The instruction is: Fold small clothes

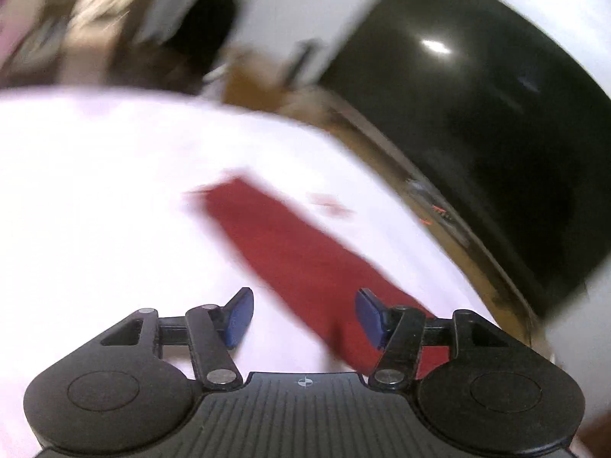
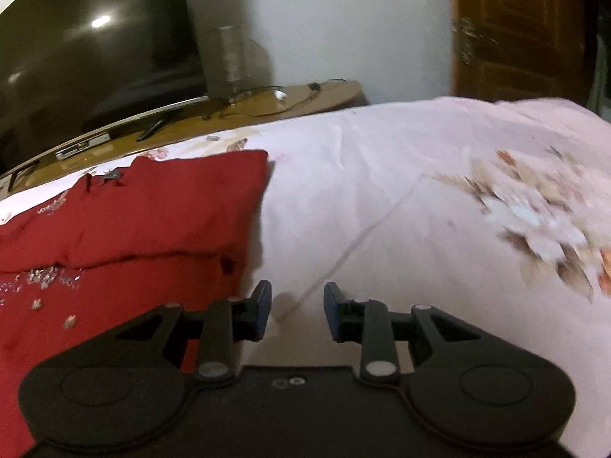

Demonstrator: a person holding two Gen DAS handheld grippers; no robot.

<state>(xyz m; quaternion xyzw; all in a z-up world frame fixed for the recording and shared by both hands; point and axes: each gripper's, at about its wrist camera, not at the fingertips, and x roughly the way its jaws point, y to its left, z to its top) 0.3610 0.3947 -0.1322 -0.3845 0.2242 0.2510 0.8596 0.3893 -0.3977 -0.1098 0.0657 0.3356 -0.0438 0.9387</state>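
1 red garment (image 2: pixel 126 213), 2 grippers, fingers apart.

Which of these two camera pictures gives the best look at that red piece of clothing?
The right wrist view. There the red garment lies sharp on the pale bedsheet, showing a fold and silvery decoration. The left wrist view shows it only as a motion-blurred red strip, no detail.
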